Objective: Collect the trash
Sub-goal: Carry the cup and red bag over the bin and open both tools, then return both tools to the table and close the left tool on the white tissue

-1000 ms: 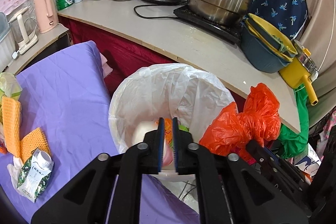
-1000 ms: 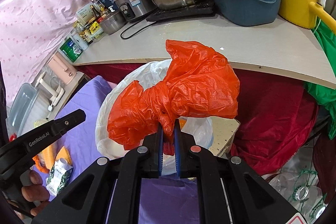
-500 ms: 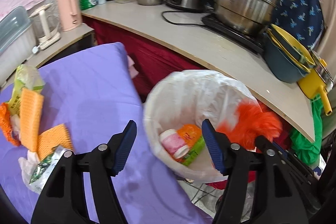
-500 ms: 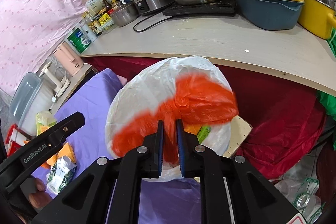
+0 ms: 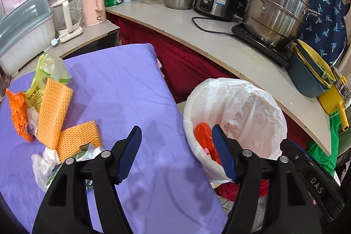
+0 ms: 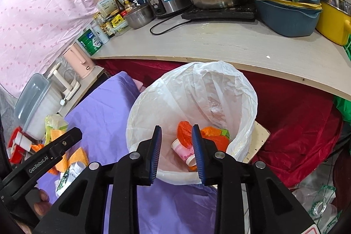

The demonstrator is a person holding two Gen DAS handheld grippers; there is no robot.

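Both claws gape empty: left claw (image 5: 176, 151), right claw (image 6: 176, 151) over bin (image 6: 140, 111) (liner (image 6: 219, 84) loose at 12 o'clock) may snag it.

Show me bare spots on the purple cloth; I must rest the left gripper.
Bare purple cloth lies between the orange foam sheets and the lined bin. The cloth's left edge is crowded with wrappers and tissue.

one lined bin (image 6: 153, 102), two orange foam nets (image 5: 54, 111), two claws (image 6: 176, 150)

Both wrist cameras look down, close, sharing the lined bin (image 5: 235, 115) (image 6: 193, 106).
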